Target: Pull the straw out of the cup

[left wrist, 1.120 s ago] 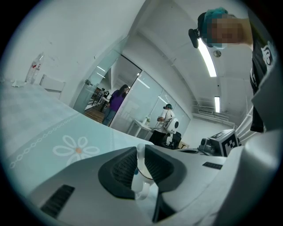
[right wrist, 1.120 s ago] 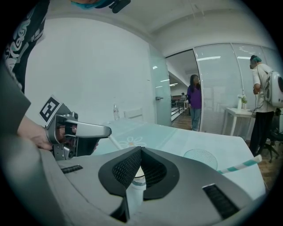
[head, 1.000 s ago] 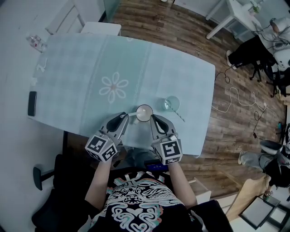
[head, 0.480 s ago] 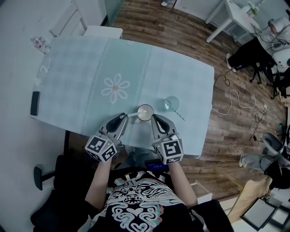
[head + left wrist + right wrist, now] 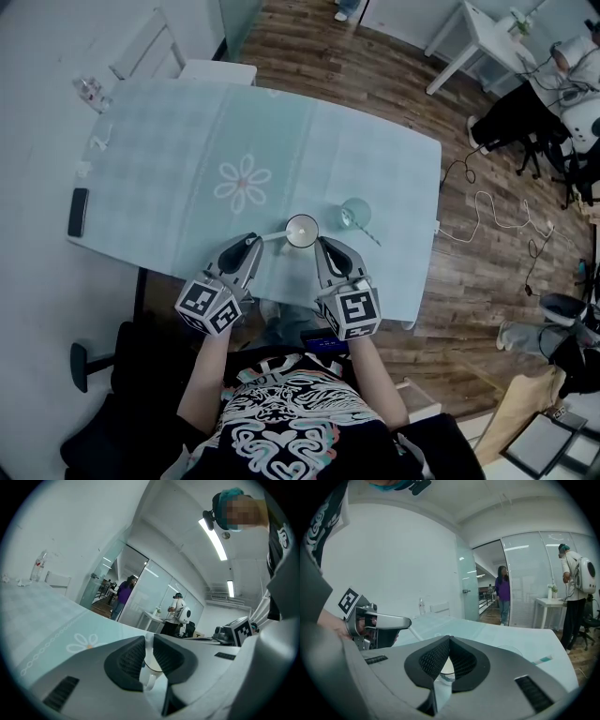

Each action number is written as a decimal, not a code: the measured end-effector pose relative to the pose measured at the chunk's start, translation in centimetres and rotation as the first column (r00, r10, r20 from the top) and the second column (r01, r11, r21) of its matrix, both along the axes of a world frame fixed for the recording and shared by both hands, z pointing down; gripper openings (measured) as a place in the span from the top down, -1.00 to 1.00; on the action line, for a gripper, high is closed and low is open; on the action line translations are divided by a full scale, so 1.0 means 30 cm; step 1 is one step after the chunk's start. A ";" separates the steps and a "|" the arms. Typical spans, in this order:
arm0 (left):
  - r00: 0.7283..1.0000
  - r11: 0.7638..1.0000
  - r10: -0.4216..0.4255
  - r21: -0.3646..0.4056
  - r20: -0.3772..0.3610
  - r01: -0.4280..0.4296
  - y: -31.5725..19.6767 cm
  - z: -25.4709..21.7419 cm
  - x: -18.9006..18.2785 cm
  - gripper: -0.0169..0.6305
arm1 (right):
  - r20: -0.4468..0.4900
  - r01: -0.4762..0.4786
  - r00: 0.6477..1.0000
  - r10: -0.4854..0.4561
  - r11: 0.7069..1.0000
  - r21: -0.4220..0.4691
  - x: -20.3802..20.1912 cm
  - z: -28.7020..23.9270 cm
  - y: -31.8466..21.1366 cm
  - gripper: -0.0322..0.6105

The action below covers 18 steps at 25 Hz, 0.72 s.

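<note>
The head view looks steeply down from above the person onto the pale green, flower-patterned tabletop [image 5: 187, 141]. The gripper views sit low, close behind the left tongs [image 5: 149, 639] and right tongs [image 5: 450, 638], facing nearly level across it. All three share the round white cup [image 5: 301, 230].

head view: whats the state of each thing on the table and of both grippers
cup: upright, open top
straw: slanting out from the cup's rim, clamped
left gripper: jaws shut on the straw
right gripper: jaws together by the cup, grip unclear
clear lid: off, flat on the table
phone: flat, screen dark
</note>
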<state>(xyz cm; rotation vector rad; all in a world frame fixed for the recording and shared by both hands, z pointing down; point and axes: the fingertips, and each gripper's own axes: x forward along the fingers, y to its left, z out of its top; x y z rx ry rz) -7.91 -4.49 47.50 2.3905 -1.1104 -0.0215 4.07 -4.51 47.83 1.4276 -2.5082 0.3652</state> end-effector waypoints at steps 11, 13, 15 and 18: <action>0.999 0.998 -0.053 0.039 -0.003 0.053 -0.014 -0.054 -0.056 0.79 | -0.012 -0.005 1.000 0.005 1.000 0.029 -0.006 -0.021 0.000 0.85; 0.998 0.997 -0.066 0.045 -0.007 0.066 -0.019 -0.067 -0.070 0.79 | -0.012 -0.004 1.000 0.004 0.999 0.037 -0.010 -0.030 0.000 0.85; 0.997 0.996 -0.074 0.053 -0.010 0.074 -0.022 -0.081 -0.080 0.79 | -0.010 -0.009 1.000 0.010 0.999 0.049 -0.010 -0.040 -0.001 0.85; 0.997 0.995 -0.081 0.063 -0.017 0.081 -0.024 -0.101 -0.090 0.79 | -0.005 -0.025 1.000 0.026 0.997 0.076 -0.007 -0.060 -0.007 0.85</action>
